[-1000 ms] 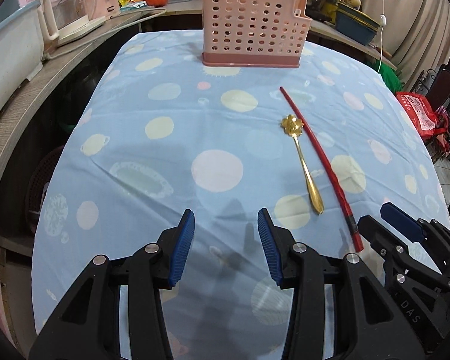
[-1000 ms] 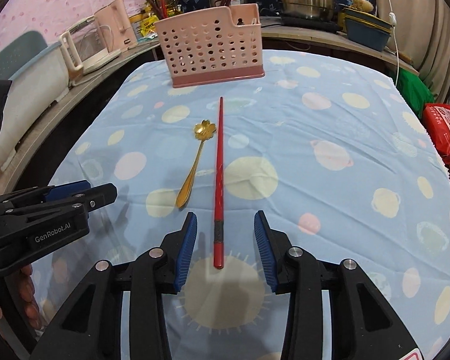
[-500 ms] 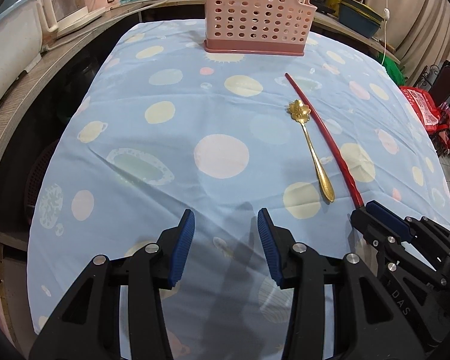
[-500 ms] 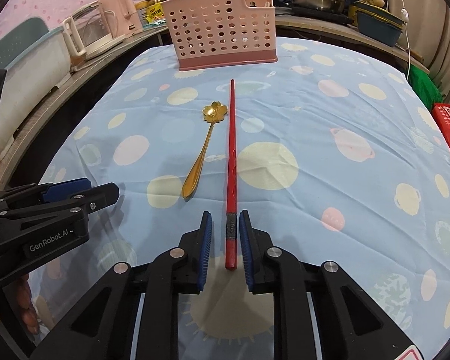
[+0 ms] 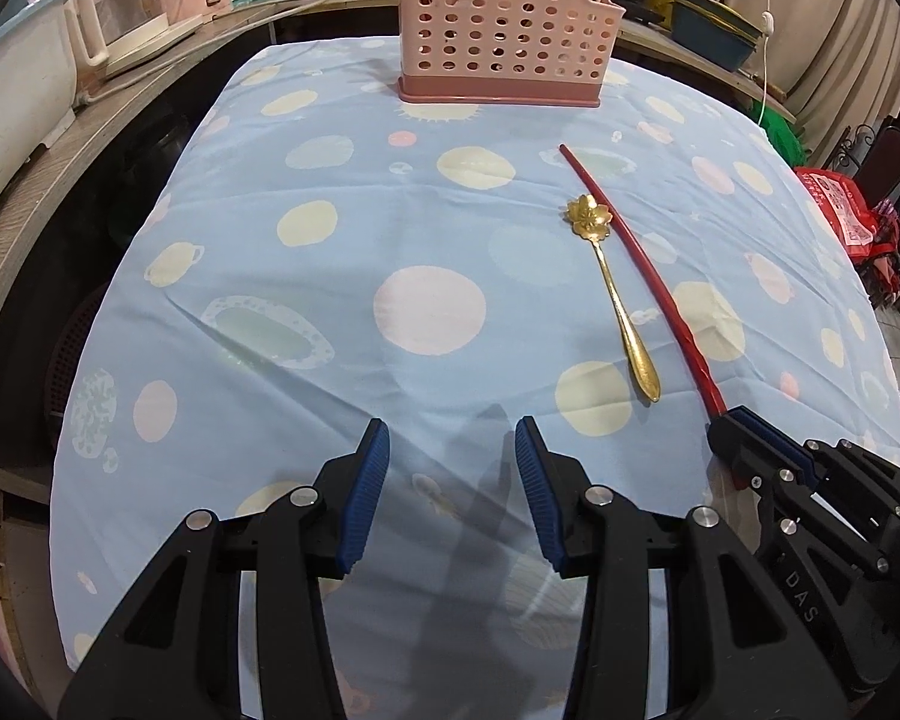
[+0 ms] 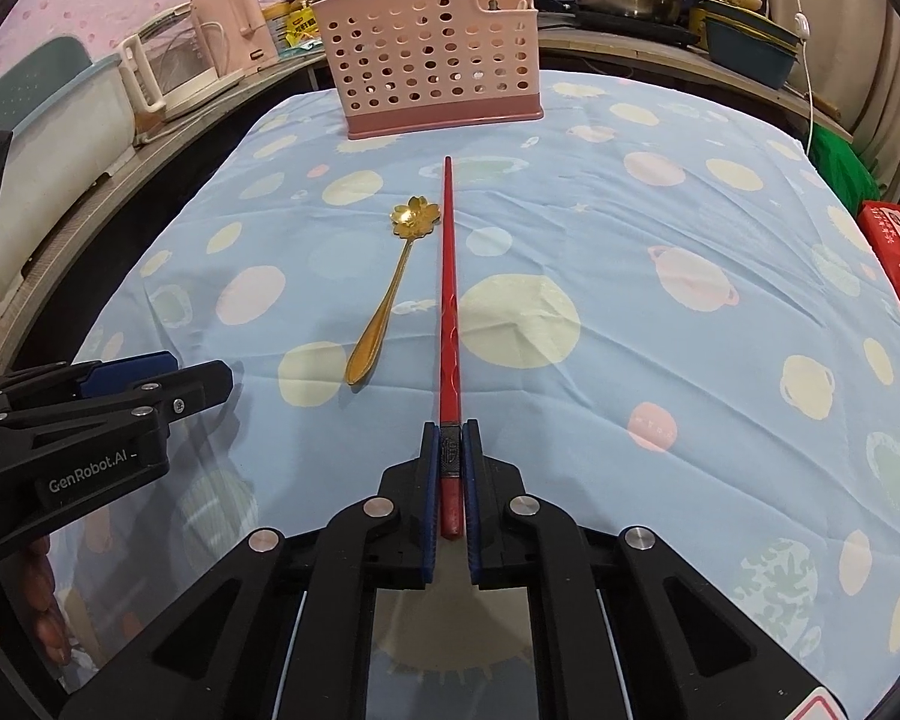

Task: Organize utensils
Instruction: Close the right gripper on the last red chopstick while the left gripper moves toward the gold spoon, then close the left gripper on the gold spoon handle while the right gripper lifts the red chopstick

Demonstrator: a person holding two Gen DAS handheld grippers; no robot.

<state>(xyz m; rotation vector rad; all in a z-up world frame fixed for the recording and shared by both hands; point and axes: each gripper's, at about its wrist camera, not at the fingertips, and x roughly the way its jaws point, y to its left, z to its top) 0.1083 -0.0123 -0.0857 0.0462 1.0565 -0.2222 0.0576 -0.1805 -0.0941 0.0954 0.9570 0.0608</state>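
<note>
Chopstick [image 6: 448, 324] now clamped at its thick end by the right tool [image 6: 450, 474], whose pads stood wide a second ago; it lies flat on the worktop [image 6: 660, 312], ready to lift. Left tool [image 5: 450, 498] stays apart, empty. Beyond: gold spoon [image 6: 390, 294], then pink utensil basket [image 6: 432, 60].

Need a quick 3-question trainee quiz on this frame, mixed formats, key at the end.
1. True or false: the right gripper is shut on the red chopstick.
2. Which utensil lies free on the tablecloth? A) gold flower spoon B) steel fork C) wooden ladle
3. Fill in: the left gripper holds ______ between its fingers.

Key
1. True: the pads press its thick end; its thin end points toward the pink basket.
2. A, just left of the chopstick in the right wrist view.
3. Nothing; open above the cloth.
</note>
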